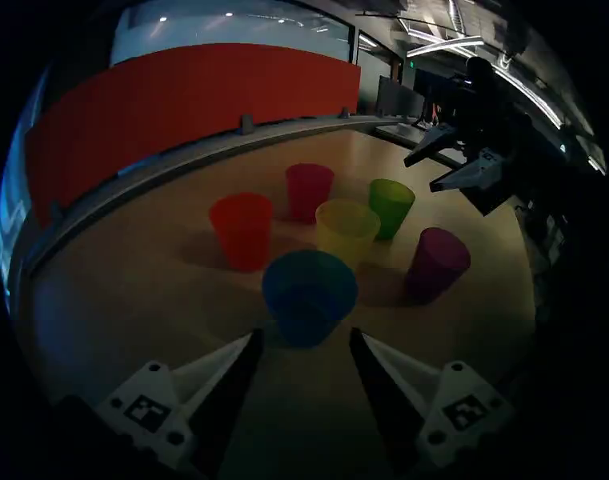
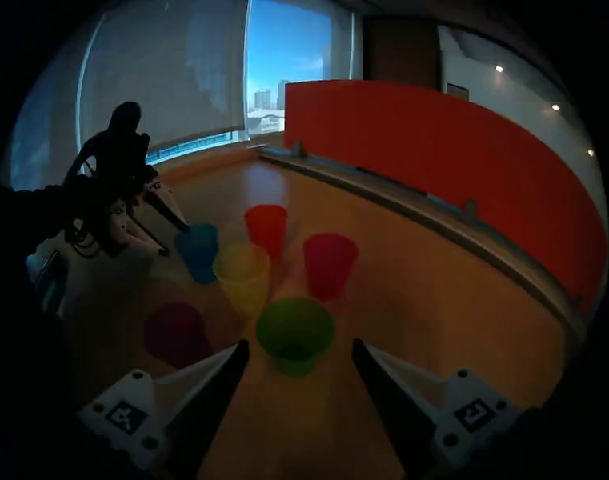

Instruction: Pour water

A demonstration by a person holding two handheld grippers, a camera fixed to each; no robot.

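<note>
**Six upright plastic cups on a wooden table (image 1: 144,304), clustered round the yellow cup (image 1: 346,230).** The left gripper (image 1: 304,336) hovers with its fingers spread wide and holds nothing. The blue cup (image 1: 310,296), just beside the yellow cup on its near side in the left gripper view, stands untouched ahead of the gap between the tips. The right gripper (image 2: 300,348) is likewise wide open and empty. It faces the green cup (image 2: 294,334), which sits just beside the yellow cup, roughly opposite the blue one. The orange-red cup (image 1: 242,230), pink cup (image 1: 309,190) and purple cup (image 1: 437,262) ring the yellow cup, all near it.

Judged stage: the opening approach. No cup is gripped, lifted or tilted, and whether any holds water cannot be told. Grasping, lifting and pouring all remain.

A red partition (image 2: 464,160) edges the table beyond the yellow cup. A window (image 2: 288,72) shows daylit sky, though the room itself is dim.
</note>
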